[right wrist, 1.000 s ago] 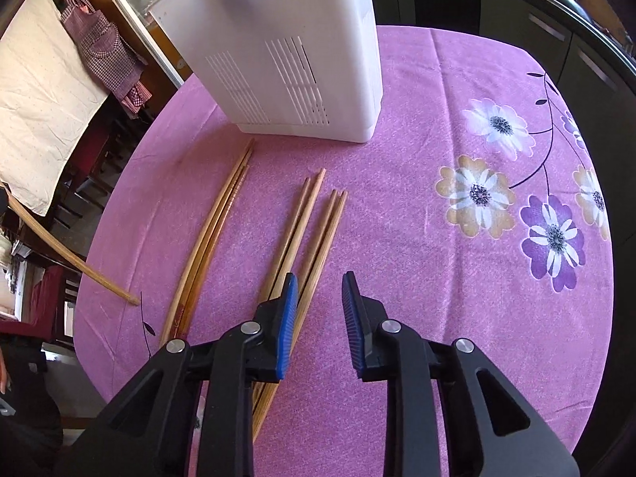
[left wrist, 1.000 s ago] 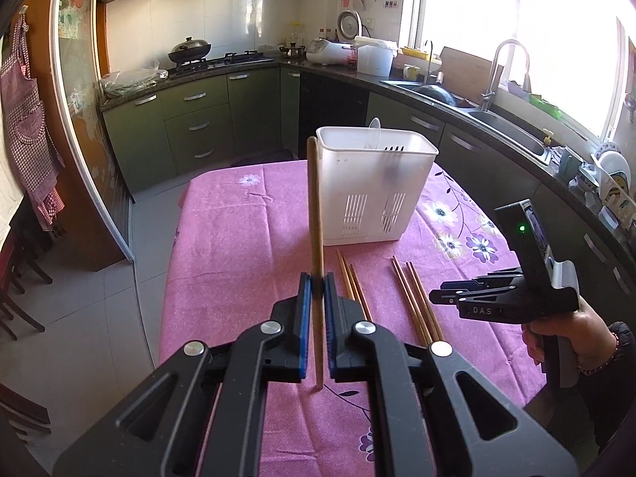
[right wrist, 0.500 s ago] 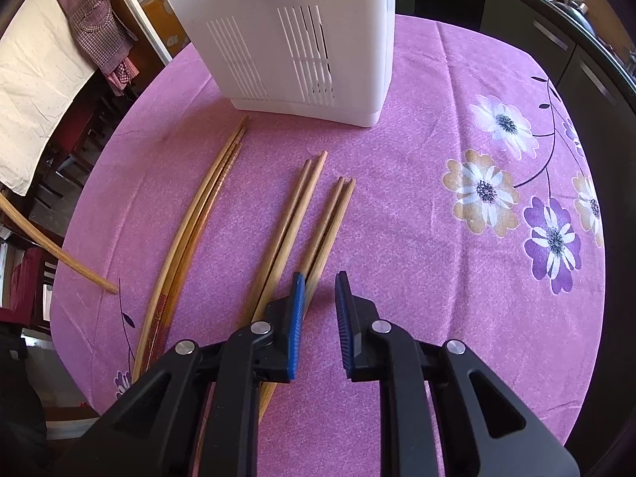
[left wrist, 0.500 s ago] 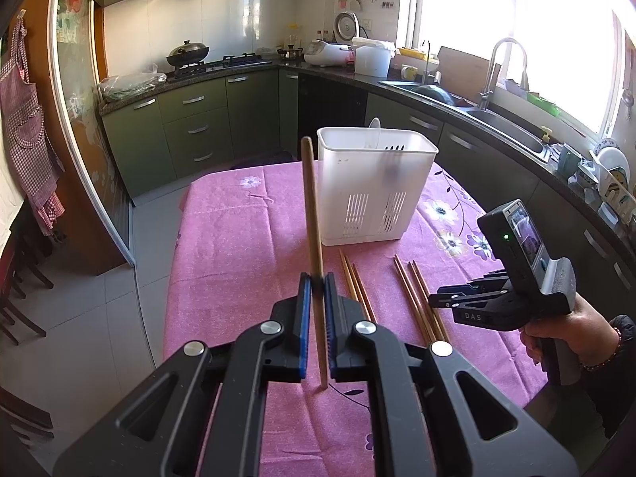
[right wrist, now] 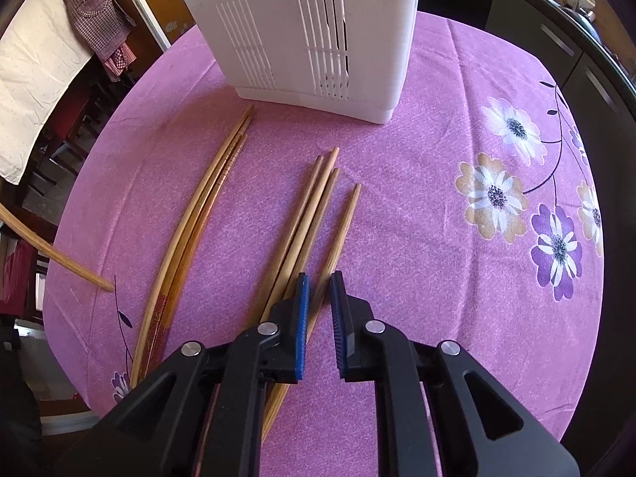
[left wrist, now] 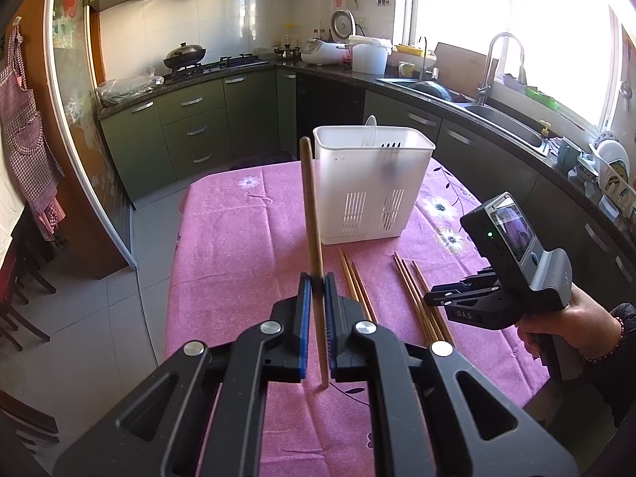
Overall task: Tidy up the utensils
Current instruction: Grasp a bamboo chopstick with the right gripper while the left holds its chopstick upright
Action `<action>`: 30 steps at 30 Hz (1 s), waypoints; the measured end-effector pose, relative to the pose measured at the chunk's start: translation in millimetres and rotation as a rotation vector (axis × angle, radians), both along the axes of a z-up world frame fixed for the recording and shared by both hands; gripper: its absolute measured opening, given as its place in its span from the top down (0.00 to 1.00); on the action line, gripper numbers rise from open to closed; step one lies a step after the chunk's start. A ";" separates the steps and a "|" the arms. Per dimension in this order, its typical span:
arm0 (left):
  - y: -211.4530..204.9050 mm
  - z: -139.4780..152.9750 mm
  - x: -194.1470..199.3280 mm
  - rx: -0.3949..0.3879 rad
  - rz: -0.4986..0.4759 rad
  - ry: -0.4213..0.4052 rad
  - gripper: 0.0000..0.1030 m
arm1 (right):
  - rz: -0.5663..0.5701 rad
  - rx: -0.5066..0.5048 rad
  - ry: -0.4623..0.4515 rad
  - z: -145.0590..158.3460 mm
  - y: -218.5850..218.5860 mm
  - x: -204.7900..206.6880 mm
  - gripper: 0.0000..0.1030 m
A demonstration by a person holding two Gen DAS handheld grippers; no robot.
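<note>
Utensils inside the white caddy (left wrist: 373,183) show only as blurs, perhaps forks.

My right gripper (right wrist: 318,290) hovers low over the table (right wrist: 417,206), jaws slightly apart around the near end of one chopstick (right wrist: 338,234). Three more (right wrist: 306,206) lie just left of it, another bundle (right wrist: 198,206) toward the left edge. The white caddy (right wrist: 302,28) stands at the far side.

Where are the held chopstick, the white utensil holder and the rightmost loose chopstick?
held chopstick (left wrist: 311,214): left wrist view, mid-shaft above the left gripper (left wrist: 317,284).
white utensil holder (left wrist: 373,183): left wrist view, front wall.
rightmost loose chopstick (right wrist: 345,224): right wrist view, shaft ahead of the right gripper (right wrist: 319,282).
</note>
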State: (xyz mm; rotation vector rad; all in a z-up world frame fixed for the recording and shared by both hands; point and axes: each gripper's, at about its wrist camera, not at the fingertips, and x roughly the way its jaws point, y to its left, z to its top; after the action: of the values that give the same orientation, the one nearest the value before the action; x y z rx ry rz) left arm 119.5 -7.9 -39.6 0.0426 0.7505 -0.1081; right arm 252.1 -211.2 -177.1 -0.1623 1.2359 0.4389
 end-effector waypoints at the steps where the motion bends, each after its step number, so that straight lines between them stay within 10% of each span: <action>1: 0.4 0.2 0.3 0.000 0.000 0.001 0.93 | 0.003 -0.010 -0.004 -0.1 2.8 1.3 0.89; 10: -0.5 -0.6 0.8 0.007 0.004 0.003 0.93 | 0.012 0.017 -0.057 14.2 3.1 1.2 0.93; 20: -3.0 0.1 0.5 0.018 0.003 0.006 0.93 | -0.047 0.197 -0.417 120.3 -50.5 -52.4 0.93; 30: -5.2 1.5 -2.5 0.029 0.007 0.005 0.93 | -0.069 0.278 -0.537 144.3 -98.3 -131.2 0.93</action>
State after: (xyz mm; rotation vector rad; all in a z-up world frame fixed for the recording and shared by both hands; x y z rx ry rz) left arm 117.0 -13.1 -38.1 0.0674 0.7569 -0.0909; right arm 120.9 -309.5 -32.8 0.0040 0.6434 0.4648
